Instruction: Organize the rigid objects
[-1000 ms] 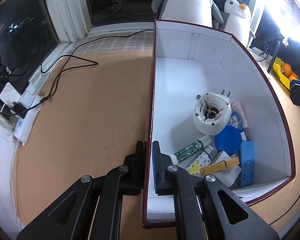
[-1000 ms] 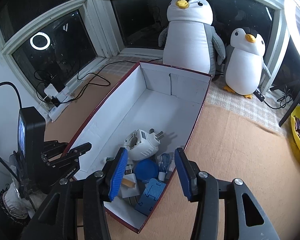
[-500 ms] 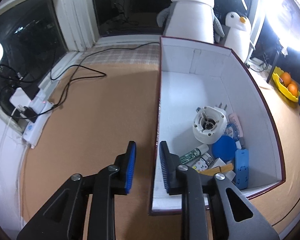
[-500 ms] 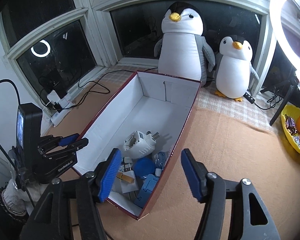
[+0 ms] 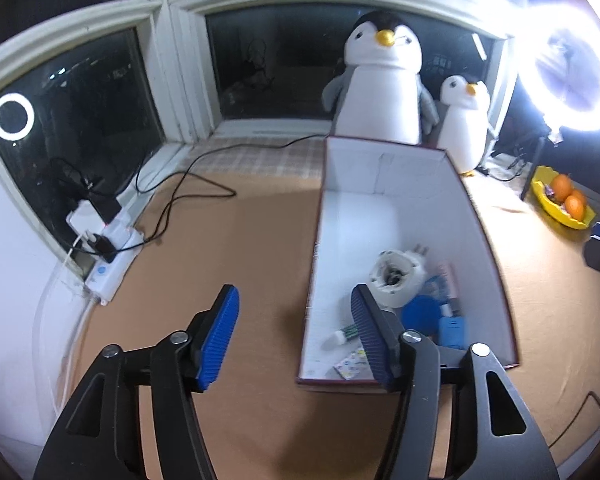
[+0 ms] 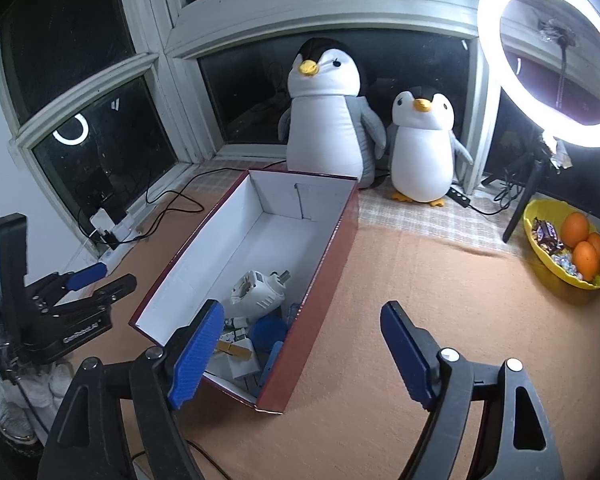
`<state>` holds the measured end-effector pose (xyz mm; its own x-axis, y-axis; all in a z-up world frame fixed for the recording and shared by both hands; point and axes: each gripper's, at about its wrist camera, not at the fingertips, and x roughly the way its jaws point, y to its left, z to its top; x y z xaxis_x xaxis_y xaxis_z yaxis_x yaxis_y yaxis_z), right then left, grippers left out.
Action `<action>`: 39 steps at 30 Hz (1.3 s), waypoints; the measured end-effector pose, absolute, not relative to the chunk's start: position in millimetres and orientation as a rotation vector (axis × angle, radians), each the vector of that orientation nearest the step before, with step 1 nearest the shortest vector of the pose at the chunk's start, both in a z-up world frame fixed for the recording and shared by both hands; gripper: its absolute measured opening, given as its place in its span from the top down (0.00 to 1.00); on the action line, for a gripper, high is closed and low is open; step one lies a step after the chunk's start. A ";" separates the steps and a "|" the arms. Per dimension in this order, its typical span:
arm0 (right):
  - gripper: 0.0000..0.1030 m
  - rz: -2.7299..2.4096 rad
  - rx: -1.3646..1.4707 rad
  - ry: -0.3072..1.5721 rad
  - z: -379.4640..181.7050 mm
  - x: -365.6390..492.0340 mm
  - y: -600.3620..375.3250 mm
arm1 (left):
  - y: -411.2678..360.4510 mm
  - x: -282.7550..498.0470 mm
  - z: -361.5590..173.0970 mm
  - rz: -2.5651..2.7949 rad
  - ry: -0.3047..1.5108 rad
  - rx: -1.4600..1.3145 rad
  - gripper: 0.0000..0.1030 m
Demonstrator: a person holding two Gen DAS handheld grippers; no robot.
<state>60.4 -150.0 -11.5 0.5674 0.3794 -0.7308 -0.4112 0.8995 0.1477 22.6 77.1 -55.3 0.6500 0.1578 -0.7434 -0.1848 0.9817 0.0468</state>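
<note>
A long dark-red box (image 5: 396, 200) with a white inside stands on the tan table; it also shows in the right wrist view (image 6: 332, 264). In its near end lie a white round plug adapter (image 5: 396, 280), a blue disc (image 5: 420, 314), a blue clip (image 5: 452, 330), a green-and-white tube (image 5: 344, 334) and a wooden clothespin (image 6: 234, 350). My left gripper (image 5: 296, 336) is open and empty, raised in front of the box's near left corner; it also shows in the right wrist view (image 6: 96, 280). My right gripper (image 6: 302, 354) is open and empty, raised above the box's near right corner.
Two plush penguins (image 6: 328, 120) (image 6: 420, 144) stand behind the box by the window. A white power strip with cables (image 5: 108, 248) lies at the left. A yellow bowl of oranges and sweets (image 6: 568, 248) sits at the right, by a ring light (image 6: 548, 52).
My left gripper let go of the box's left wall, opened wide and drew back and up. My right gripper opened wider and also rose away from the box.
</note>
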 end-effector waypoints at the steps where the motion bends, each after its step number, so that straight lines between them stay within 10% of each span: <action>1: 0.23 0.459 -0.041 0.845 -11.1 58.4 -152.7 | 73.0 20.7 -52.1 0.188 0.836 -0.033 0.38; 7: 0.19 0.421 -0.040 0.831 -11.5 45.3 -167.9 | 49.7 10.1 -41.3 0.137 0.832 -0.029 0.22; 39: 0.13 0.359 -0.055 0.826 -16.0 25.5 -189.4 | 26.5 -0.4 -35.1 0.103 0.848 -0.026 0.22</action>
